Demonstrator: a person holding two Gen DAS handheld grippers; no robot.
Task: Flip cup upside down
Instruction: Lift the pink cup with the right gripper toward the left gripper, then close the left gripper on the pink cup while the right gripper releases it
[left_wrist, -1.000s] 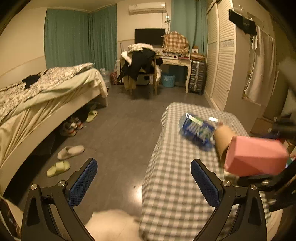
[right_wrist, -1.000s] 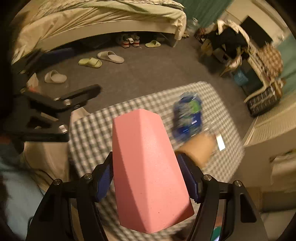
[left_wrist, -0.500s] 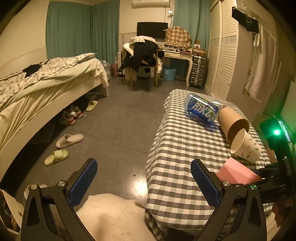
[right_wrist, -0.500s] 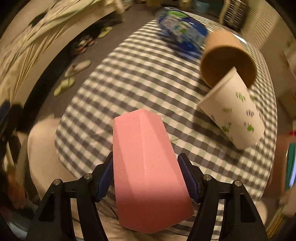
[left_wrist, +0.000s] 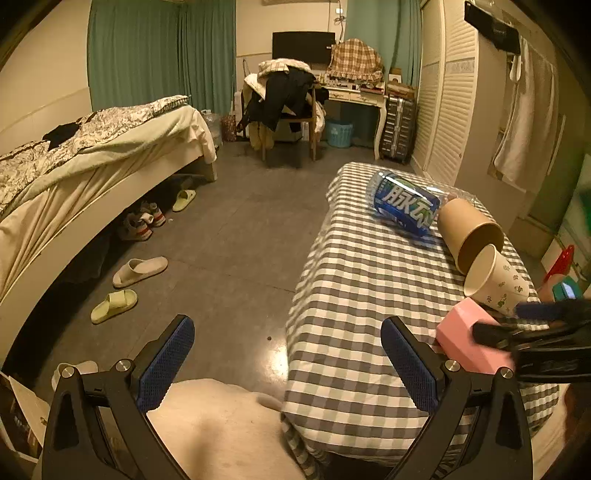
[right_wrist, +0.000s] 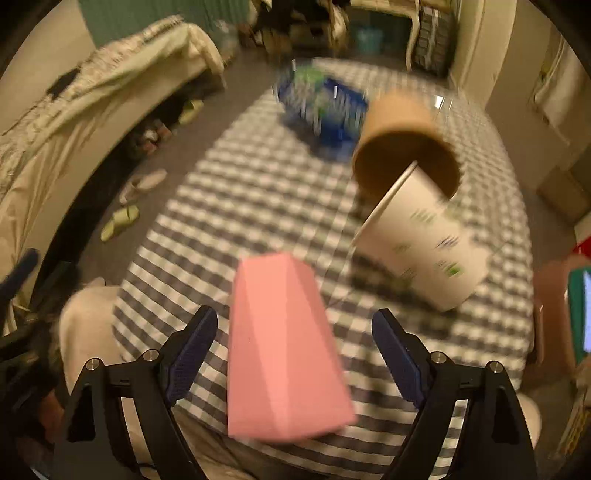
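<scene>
The pink faceted cup (right_wrist: 284, 347) stands upside down on the checked table (right_wrist: 240, 192), its wide end toward the near edge. My right gripper (right_wrist: 295, 350) is open, its fingers apart on either side of the cup, not touching it. In the left wrist view the pink cup (left_wrist: 469, 343) shows at the table's near right with the right gripper (left_wrist: 532, 332) around it. My left gripper (left_wrist: 284, 362) is open and empty, in front of the table's near left corner.
A white patterned paper cup (right_wrist: 424, 251) lies on its side, nested into a brown paper cup (right_wrist: 402, 144). A blue-labelled bottle (left_wrist: 406, 205) lies behind them. A bed (left_wrist: 92, 155) and slippers (left_wrist: 136, 269) are to the left. A pale stool (left_wrist: 214, 432) is below.
My right gripper has brought the pink cup down onto the table and opened, letting it go. The left gripper has stayed open and nearly still.
</scene>
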